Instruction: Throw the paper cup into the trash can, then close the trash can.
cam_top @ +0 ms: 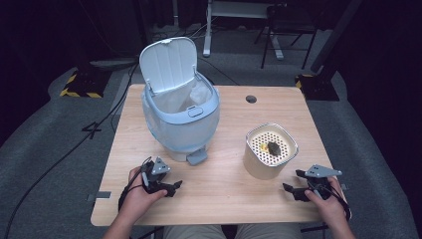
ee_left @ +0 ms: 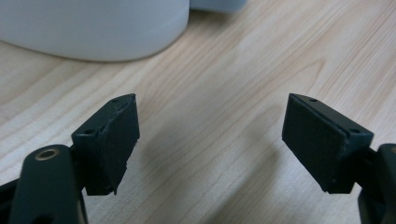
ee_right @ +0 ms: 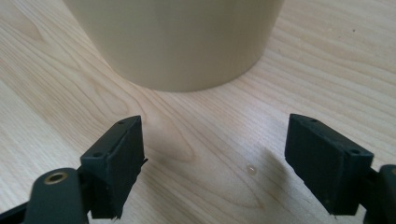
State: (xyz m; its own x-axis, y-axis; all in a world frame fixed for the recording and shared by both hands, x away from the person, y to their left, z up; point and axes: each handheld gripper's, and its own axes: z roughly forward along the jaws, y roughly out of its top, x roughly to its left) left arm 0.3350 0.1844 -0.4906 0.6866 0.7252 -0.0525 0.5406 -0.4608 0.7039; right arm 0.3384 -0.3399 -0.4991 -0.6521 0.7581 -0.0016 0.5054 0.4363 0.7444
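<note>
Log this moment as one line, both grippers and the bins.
left gripper: open, empty, near blue bin | right gripper: open, empty, facing beige container | blue bin lid: up | scraps: on strainer

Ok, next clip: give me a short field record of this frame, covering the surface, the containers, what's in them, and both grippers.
surface: wooden table
bin: light blue pedal bin, lid up, white liner inside
pedal: at bin's base, facing the person
container: beige pot with perforated insert, right of bin
contents: dark scrap and yellow bit on the insert
left gripper: low over the table near the bin, jaws open, nothing between them
right gripper: beside the pot, jaws open, nothing between them
</note>
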